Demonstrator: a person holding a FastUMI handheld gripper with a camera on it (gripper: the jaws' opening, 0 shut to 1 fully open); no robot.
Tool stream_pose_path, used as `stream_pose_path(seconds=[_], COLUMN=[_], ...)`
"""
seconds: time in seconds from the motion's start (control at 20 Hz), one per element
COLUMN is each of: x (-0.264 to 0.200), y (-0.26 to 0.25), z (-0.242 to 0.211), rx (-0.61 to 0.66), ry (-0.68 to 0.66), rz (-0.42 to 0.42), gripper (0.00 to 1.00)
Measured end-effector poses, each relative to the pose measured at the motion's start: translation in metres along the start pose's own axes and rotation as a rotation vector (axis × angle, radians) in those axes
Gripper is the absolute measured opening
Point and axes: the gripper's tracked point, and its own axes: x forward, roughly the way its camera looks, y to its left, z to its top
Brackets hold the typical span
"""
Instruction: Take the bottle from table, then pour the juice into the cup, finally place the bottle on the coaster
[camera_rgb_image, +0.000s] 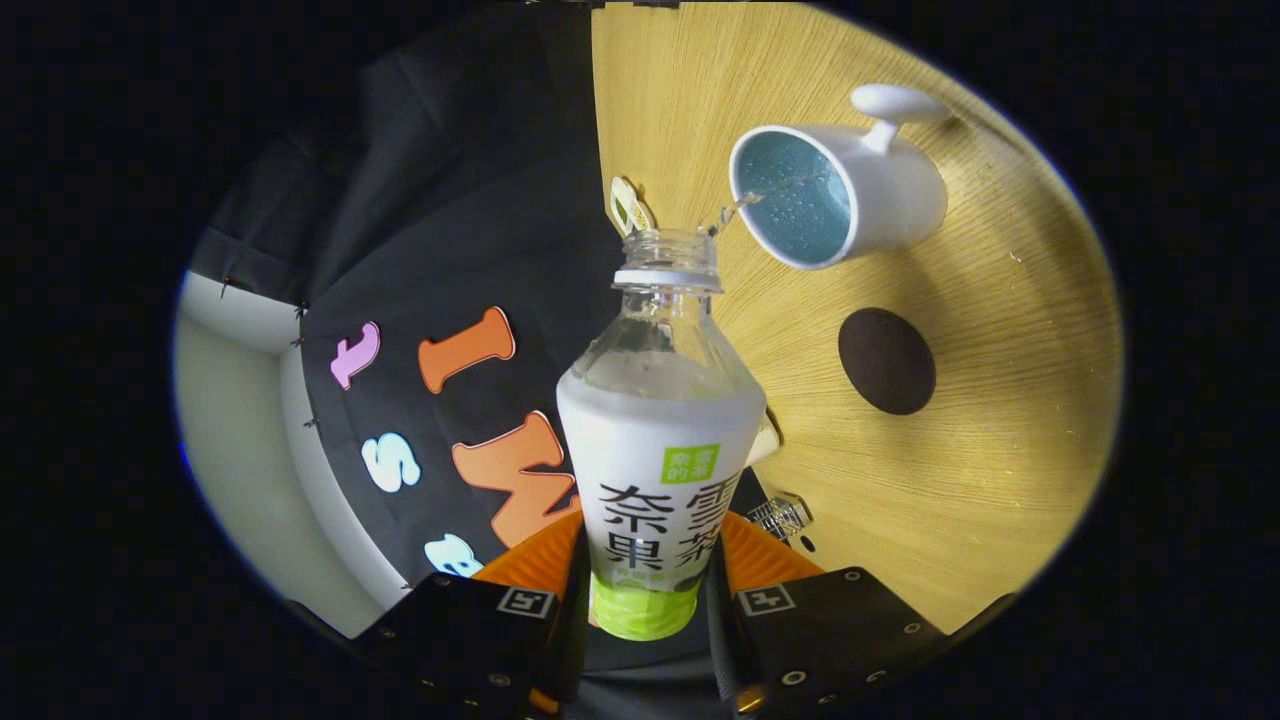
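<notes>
Clear plastic bottle (655, 440) with a white wrap label and a green band near its base is sitting right between the two fingers of the gripper (645, 600), and both fingers look pressed against its lower body, so it's clamped tight. The cap is off, and the bottle is tipped over so its open neck points toward the cup (835, 195), which is just beyond and to the right of the mouth.

You can actually see a thin stream of clear liquid running from the neck across to the cup's rim, and there are droplets or bubbles on the blue inside of the cup. The cup is white outside with its handle on the far side. The liquid inside the bottle has pooled up near the shoulder.

So, progress-wise: picking up is done, pouring is going on right now. I'd guess it's fairly early or mid pour, since I can't really tell how much has collected in the cup.

What's left is tilting the bottle back upright and setting it down on the coaster (886, 360), the dark round disc lying on the wooden table (1000, 480), nearer than the cup and off to the right of the bottle. Nothing is on it yet.

A small pale thing pokes out behind the bottle's right side; can't tell what it is.
</notes>
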Motion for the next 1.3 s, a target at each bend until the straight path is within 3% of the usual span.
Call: stream_pose_path(seconds=[1.3], x=[-0.004], y=[0.006], z=[0.02], rx=[0.118], ry=[-0.036], rz=[0.03], gripper=[0.52])
